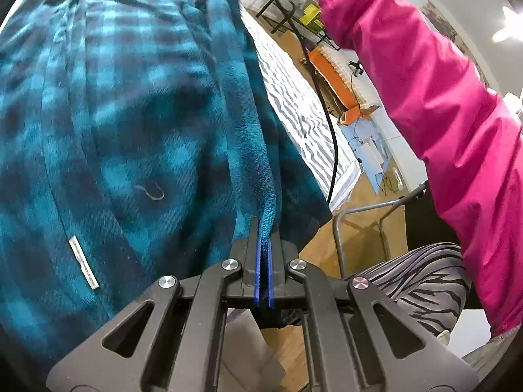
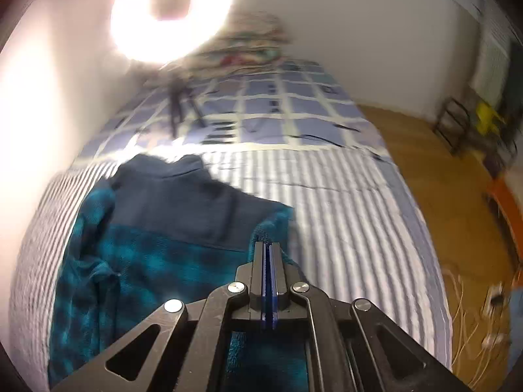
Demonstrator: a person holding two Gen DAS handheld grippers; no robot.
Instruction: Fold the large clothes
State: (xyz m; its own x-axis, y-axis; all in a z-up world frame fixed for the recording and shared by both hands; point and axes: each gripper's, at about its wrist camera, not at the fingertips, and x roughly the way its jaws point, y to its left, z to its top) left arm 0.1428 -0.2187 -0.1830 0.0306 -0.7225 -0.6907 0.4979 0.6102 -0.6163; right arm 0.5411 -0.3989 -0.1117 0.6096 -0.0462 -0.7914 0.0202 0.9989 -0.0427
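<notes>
Garment: teal-and-navy plaid fleece shirt [image 1: 130, 114], spread on the bed; solid navy yoke and collar toward the far end in the right wrist view [image 2: 183, 202].
Label: small white tag [image 1: 83, 262] on the fleece, near side in the left wrist view.
Left tool [image 1: 265, 228]: jaws together, clamped on a raised fold of the shirt's edge; blue pads sandwich the fleece, which runs up and away from the tips.
Right tool [image 2: 268, 245]: jaws together, clamped on a tuft of the shirt's edge at its right side; picture blurred.
Bed [image 2: 353, 215]: grey-and-white striped cover under the shirt; blue-and-white check quilt [image 2: 294, 107] beyond it, with a blurred heap of cloth at the far wall.
Person: pink sleeve [image 1: 434, 107] reaching across the right of the left wrist view; zebra-print legging [image 1: 421, 281] below it.
Cable: black cord [image 1: 330, 137] hanging along the bed's edge.
Floor [image 2: 425, 163]: wood, right of the bed; orange item [image 1: 333, 78], wires and a dark rack on it.
Light: bright ring lamp [image 2: 173, 13] on the left wall, glare hiding detail.
</notes>
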